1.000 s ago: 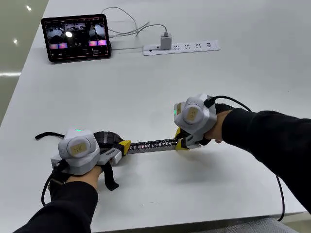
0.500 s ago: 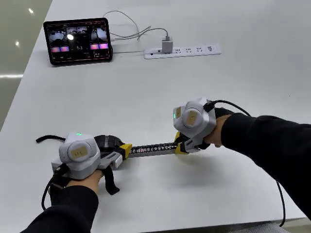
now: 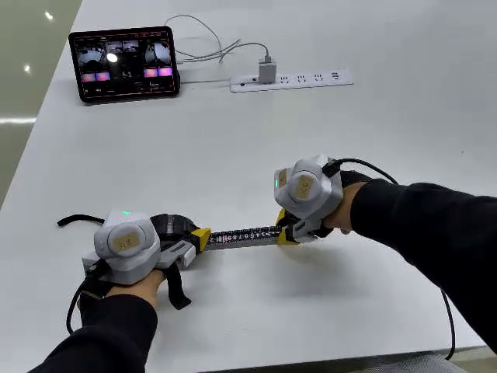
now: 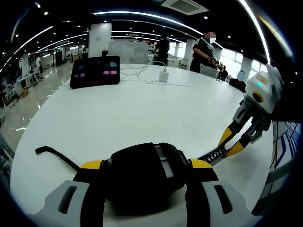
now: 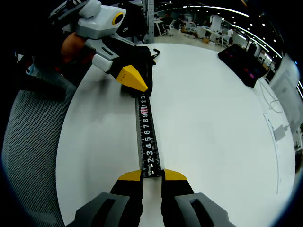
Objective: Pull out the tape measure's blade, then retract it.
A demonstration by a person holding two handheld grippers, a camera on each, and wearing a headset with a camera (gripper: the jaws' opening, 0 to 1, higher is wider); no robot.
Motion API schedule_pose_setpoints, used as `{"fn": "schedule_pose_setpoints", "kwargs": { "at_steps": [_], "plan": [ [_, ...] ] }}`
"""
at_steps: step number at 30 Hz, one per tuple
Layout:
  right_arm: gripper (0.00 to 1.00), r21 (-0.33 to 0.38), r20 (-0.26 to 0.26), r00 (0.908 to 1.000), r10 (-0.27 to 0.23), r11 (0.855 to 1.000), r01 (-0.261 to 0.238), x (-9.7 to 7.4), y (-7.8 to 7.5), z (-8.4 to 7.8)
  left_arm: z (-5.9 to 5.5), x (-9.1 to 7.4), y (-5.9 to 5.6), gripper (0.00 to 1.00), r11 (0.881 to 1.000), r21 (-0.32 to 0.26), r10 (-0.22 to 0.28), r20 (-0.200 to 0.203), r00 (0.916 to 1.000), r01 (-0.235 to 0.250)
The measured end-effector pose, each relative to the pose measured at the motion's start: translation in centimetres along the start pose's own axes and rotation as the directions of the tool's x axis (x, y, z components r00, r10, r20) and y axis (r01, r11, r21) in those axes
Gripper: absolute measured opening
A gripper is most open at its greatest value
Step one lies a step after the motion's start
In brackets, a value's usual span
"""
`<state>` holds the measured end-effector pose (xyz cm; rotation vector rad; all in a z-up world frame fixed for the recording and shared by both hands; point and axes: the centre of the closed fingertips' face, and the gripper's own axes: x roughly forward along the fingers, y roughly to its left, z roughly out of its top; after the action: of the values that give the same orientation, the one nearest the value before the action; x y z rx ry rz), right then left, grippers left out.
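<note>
My left gripper (image 4: 146, 166) is nearest me at the bench's (image 3: 233, 155) front edge. Its fingers (image 4: 92, 165) are clamped on either side of the black case (image 4: 142, 177) of the tape measure, which sits flat on the bench with its black strap (image 4: 54, 153) trailing off to the side. From the case's mouth the blade (image 5: 147, 142) runs out flat along the bench surface, numbers up, with a short length showing. At its far end my right gripper (image 5: 152, 176) has its yellow-tipped fingers (image 5: 130, 176) pinching the blade's tip, low over the bench. Well beyond both grippers, near the far edge, a tablet (image 3: 124, 62) stands with its screen lit. Beside it lies a white power strip (image 3: 291, 78) with a charger (image 3: 267, 70) plugged in.
</note>
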<state>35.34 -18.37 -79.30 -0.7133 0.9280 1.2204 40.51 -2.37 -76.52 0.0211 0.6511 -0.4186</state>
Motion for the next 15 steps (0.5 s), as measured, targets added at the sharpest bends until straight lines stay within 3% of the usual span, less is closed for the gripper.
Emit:
{"fn": "schedule_pose_setpoints", "kwargs": {
  "at_steps": [15],
  "plan": [
    [0.1, 0.001, 0.005, 1.0, 0.001, 1.0, -0.001, 0.25, -0.02, 0.34, 0.03, 0.01, -0.03, 0.64, 1.0, 0.001, -0.001, -0.001, 1.0, 0.001]
  ]
}}
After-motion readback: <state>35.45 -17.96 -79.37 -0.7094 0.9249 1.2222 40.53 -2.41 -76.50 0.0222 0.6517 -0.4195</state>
